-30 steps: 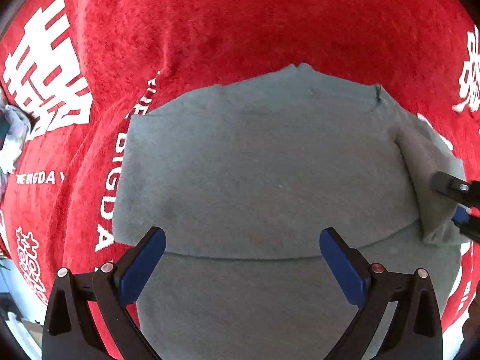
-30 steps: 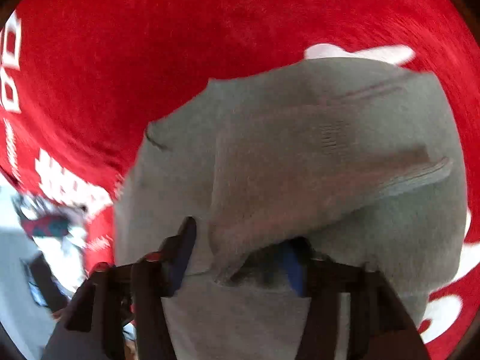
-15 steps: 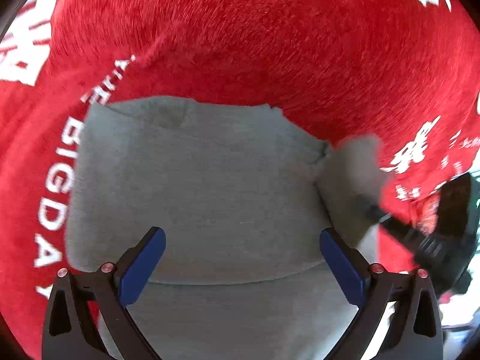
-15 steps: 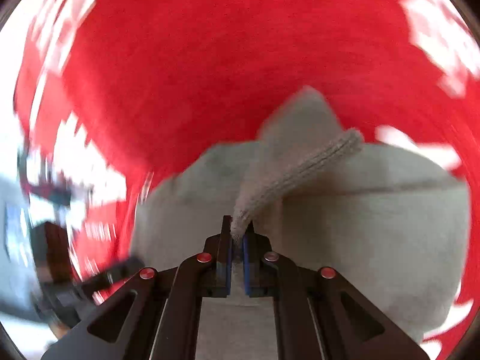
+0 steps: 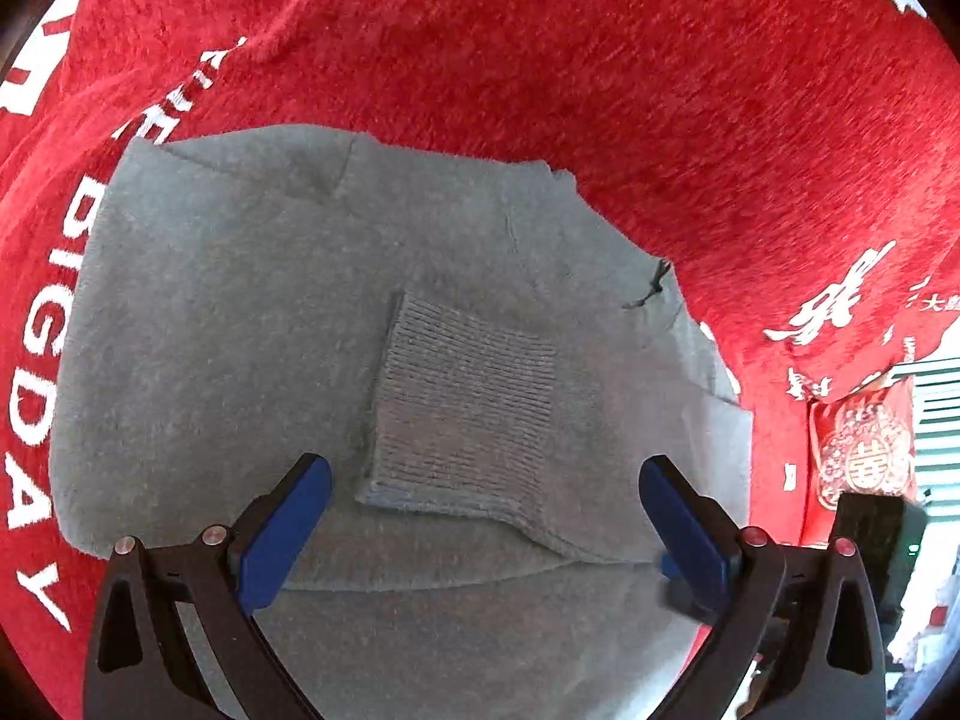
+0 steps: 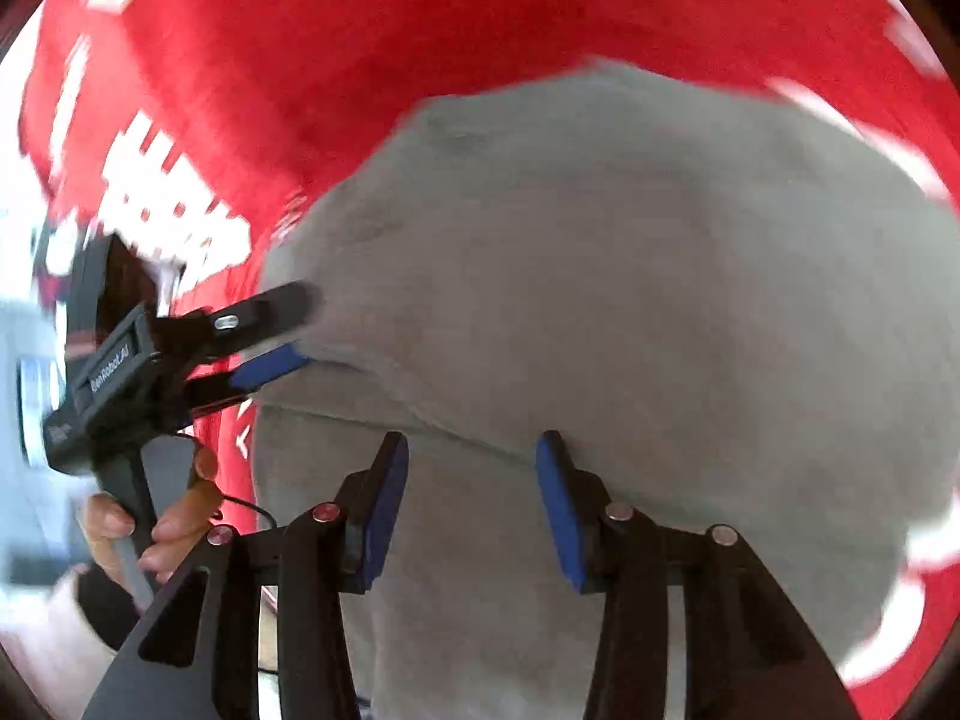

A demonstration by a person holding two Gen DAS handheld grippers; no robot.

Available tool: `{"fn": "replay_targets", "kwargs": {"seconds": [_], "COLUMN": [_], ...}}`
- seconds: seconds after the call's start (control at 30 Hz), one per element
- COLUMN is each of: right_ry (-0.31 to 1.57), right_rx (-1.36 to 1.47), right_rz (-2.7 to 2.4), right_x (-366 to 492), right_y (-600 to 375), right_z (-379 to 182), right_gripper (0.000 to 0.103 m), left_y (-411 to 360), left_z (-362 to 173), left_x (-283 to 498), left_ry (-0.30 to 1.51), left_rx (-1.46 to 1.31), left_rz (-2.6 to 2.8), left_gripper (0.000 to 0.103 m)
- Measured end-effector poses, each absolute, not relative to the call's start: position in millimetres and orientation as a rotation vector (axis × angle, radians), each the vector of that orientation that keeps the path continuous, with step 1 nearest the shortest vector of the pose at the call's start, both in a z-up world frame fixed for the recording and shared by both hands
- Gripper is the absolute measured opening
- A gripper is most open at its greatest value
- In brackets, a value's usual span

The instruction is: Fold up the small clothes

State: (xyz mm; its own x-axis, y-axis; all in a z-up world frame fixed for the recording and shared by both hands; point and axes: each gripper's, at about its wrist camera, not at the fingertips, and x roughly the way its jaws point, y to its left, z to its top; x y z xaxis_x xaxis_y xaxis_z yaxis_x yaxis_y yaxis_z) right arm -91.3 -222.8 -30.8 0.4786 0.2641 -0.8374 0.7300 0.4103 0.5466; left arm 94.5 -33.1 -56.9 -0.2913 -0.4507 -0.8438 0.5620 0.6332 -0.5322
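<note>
Right gripper (image 6: 471, 504) has let go, ribbed sleeve cuff (image 5: 462, 402) now flat on fuzzy grey sweater (image 5: 240, 300); left gripper (image 5: 486, 516) gaping, red cloth (image 5: 600, 60) beneath.

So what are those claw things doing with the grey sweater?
A person holds two grippers and is folding a small grey sweater on a red blanket. One sleeve lies folded across the middle. The left gripper and right gripper are both open, holding nothing.

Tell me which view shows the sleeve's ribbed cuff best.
Left wrist: the ribbed cuff lies sharp and flat on the grey sweater, centred ahead of the open fingers. Right wrist is motion-blurred; no ribbing can be made out there.
</note>
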Motion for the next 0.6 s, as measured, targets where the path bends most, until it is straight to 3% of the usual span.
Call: {"fn": "replay_targets", "kwargs": {"seconds": [0.07,0.13,0.17,0.2,0.23,0.27,0.33,0.47,0.6], "right_ry": [1.023,0.935,0.903,0.849,0.816,0.792,0.772,0.809,0.897], "right_rx": [1.299,1.436,1.481,1.543,1.567,1.577,1.531,1.441,1.39], "right_rz": [-0.485,-0.585,-0.619,-0.655,-0.67,-0.685,-0.717,-0.677,-0.665], "right_x": [-137.1,-178.9,-193.0,-209.0,-215.3,-219.2,-225.6,-217.6,-213.7], "right_y": [-235.8,-248.0,-252.5,-258.9,-262.1,-266.5,-273.9,-273.1,-267.8], "right_z": [-38.2,-47.3,-51.2,-56.4,-57.9,-57.9,-52.3,-45.6,-57.1], "right_gripper": [0.048,0.048,0.048,0.048,0.048,0.04,0.006,0.006,0.006], "left_y": [-36.5,-42.6,-43.9,-45.9,-47.2,-45.8,-41.6,-27.4,-18.8], "left_z": [-57.6,-59.8,-60.1,-61.0,-61.6,-58.6,-45.6,-26.1,-42.9], "left_x": [90.7,86.8,85.8,84.1,82.6,81.9,80.1,76.3,71.5], "left_ry": [1.583,1.593,1.591,1.593,1.598,1.586,1.543,1.483,1.496], "left_rx": [0.115,0.157,0.177,0.201,0.204,0.197,0.189,0.196,0.278], "left_rz": [-0.982,-0.98,-0.975,-0.977,-0.983,-0.987,-1.009,-1.038,-1.002], "left_gripper": [0.094,0.054,0.026,0.014,0.008,0.008,0.008,0.008,0.008]}}
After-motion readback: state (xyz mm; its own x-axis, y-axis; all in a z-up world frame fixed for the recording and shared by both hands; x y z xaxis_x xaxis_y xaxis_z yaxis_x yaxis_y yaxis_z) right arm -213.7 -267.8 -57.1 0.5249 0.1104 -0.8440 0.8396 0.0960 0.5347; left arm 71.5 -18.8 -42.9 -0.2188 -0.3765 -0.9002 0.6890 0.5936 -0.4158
